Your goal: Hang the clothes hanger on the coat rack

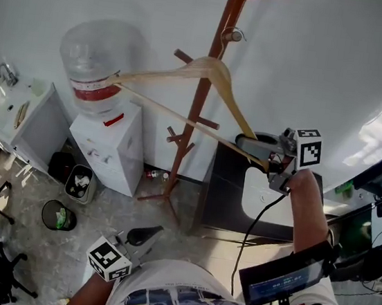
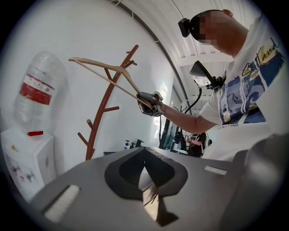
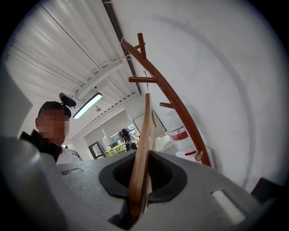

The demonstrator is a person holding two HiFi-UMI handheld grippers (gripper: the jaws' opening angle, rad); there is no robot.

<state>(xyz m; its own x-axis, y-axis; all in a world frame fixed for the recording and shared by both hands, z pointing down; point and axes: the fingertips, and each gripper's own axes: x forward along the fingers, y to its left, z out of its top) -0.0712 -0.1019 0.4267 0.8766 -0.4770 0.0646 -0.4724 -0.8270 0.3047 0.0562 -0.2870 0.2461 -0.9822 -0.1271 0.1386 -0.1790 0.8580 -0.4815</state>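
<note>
Half done: right gripper (image 1: 268, 160) clamped the pale wooden clothes hanger (image 1: 209, 66) beside the reddish-brown branched coat rack (image 1: 201, 99), apparently not hooked yet; left gripper (image 1: 142, 235) was closed, empty.

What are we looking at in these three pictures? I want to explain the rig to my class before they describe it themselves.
There is no robot here. A person holds a two-jaw gripper in each hand. The head view comes from a camera on the person's head, looking steeply down. The other two views come from a camera riding on each gripper, looking along its jaws.

The right gripper is clamped on one end of a wooden clothes hanger and holds it up against the brown coat rack. The hanger's metal hook is beside the rack's pole, but I cannot tell whether it rests on a peg.

The left gripper is low, near the person's body, with its jaws together and nothing in them.

By the wall stands a water dispenser with its bottle on top. A round bin sits on the floor.
</note>
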